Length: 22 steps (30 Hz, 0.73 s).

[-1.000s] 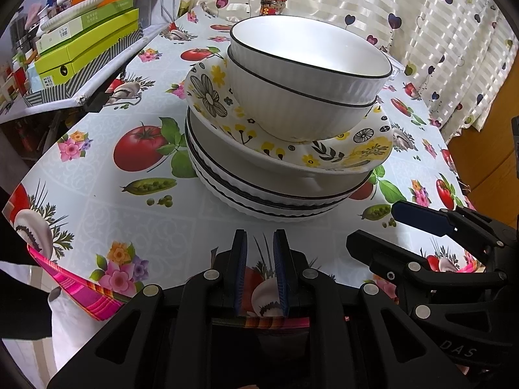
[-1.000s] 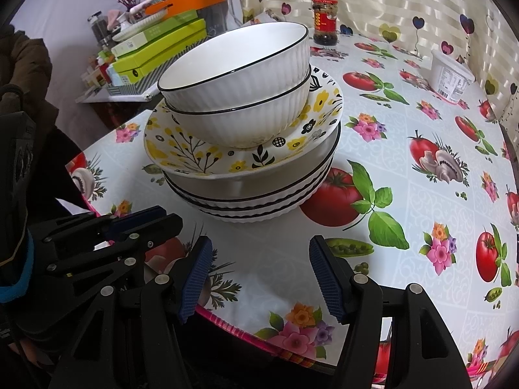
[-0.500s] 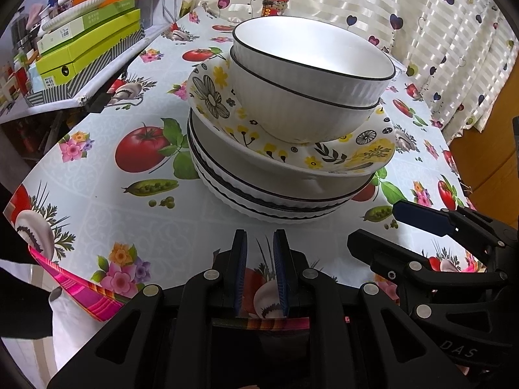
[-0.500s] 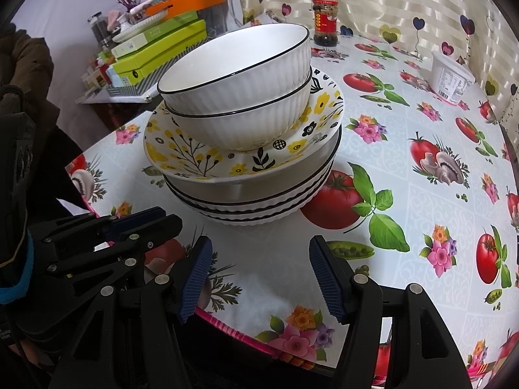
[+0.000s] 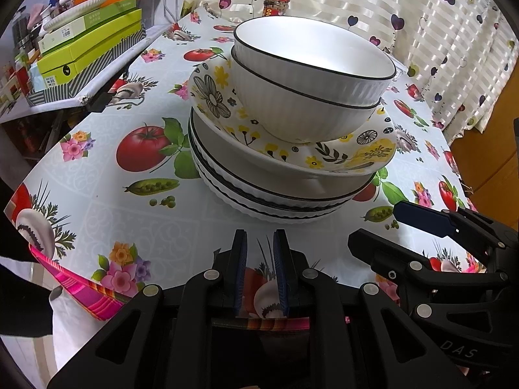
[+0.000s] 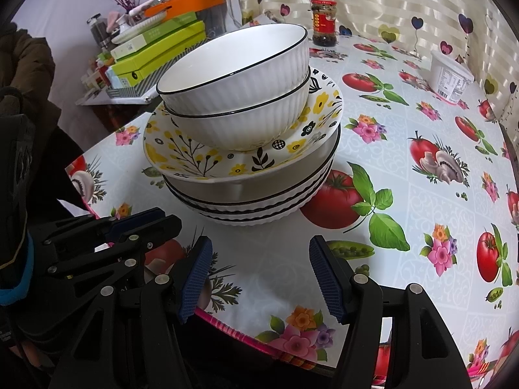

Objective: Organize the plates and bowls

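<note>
Near the front edge of the vegetable-print counter [image 5: 129, 214], stacked in one pile: two nested white ribbed bowls with black rims [image 5: 311, 97] on top, seated on a yellow-and-black floral plate [image 5: 324, 155], itself resting on several white black-rimmed deep plates [image 5: 259, 191]. Drawn slightly nearer to the pile than a second ago, left tool [image 5: 258, 236] and right tool [image 6: 261, 246], both low over that front edge, side by side, neither touching any crockery. Left tool narrowed to a slim gap, holding nothing; right tool spread wide, likewise empty; both openings unchanged over that second. Pile itself unmoved. Read as a slow approach toward the pile, with the wide right tool better set for taking a rim. Equally fitting a mixed pile waiting to be sorted into bowls and plates, or crockery already gathered largest to smallest; not settled by these views. Toward the far edge, a red-lidded glass jar [image 6: 323, 22] and a white plastic tub [image 6: 451, 76], well apart from the pile.
</note>
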Available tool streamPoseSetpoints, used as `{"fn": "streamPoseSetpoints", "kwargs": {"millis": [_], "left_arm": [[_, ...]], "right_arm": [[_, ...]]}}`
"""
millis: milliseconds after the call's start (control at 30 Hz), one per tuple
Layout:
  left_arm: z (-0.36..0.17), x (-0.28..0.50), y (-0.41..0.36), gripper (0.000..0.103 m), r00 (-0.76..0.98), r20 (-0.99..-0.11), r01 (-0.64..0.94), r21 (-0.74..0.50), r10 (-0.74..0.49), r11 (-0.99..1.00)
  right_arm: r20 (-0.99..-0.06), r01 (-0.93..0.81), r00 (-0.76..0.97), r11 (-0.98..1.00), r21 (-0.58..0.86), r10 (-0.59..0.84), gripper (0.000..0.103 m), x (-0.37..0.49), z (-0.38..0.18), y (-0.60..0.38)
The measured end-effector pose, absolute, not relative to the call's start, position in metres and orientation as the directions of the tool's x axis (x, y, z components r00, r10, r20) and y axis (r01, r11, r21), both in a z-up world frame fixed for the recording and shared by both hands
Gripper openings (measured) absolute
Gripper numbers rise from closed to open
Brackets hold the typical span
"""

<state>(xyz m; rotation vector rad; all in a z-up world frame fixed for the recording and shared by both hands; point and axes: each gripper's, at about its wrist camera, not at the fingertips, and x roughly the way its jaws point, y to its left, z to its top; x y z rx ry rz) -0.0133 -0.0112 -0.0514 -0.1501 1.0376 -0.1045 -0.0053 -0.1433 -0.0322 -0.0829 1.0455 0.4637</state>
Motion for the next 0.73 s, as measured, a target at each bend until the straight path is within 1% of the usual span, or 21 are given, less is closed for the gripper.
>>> {"fn": "streamPoseSetpoints", "kwargs": {"millis": [733], "left_arm": [[-0.0484,-0.0158,-0.0137,0.017,0.533,-0.833,0.011,-0.165,-0.145,0.986]], "right_arm": [[-0.837,-0.408,0.422,0.898,0.168,0.348,0.063,-0.002,-0.0317,-0.1481]]}}
